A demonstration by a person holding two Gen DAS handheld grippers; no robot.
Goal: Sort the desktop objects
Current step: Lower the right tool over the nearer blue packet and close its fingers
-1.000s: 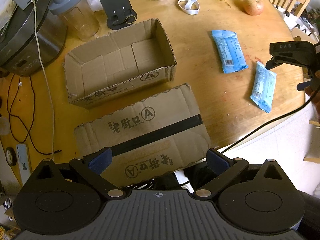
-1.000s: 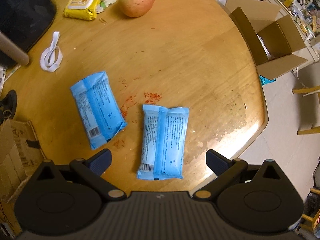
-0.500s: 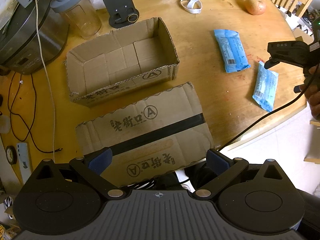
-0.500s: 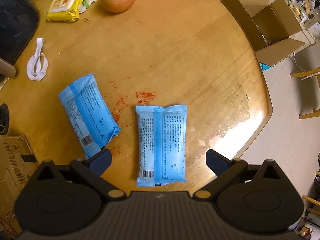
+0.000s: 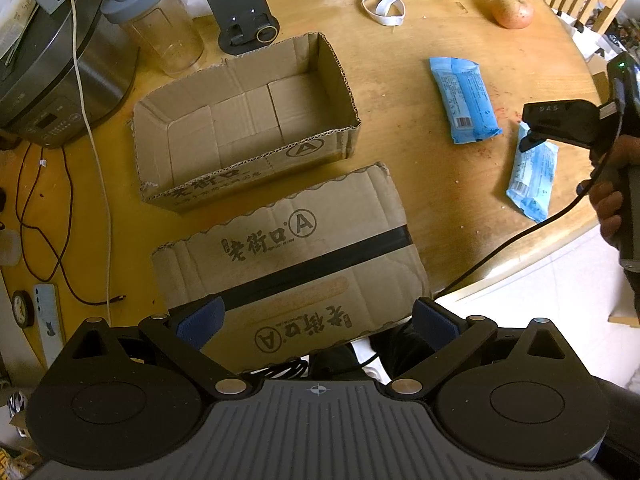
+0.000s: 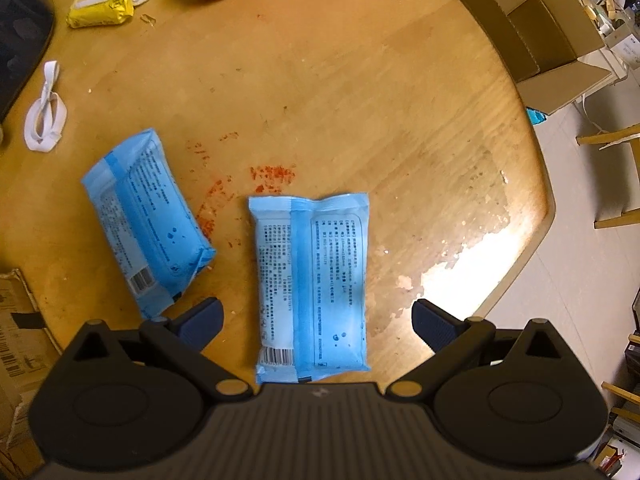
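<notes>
Since second ago: your right gripper (image 6: 316,322) has come lower over near blue plastic wipes pack (image 6: 311,286); pack now fills gap between its wide-open fingers. Left gripper (image 5: 318,320), fingers also spread and holding nothing, hovers over flattened brown cardboard sheet (image 5: 288,256).

Second blue wipes pack (image 6: 146,220) lies just left, apart from first. Open-topped brown cardboard box (image 5: 244,120) waits empty, far left.

Risks for you:
- slick soft film; shallow pinch may slip
- left finger may nudge neighbouring pack
- pack sits near round wooden table (image 6: 360,80) edge; push could send it off
</notes>
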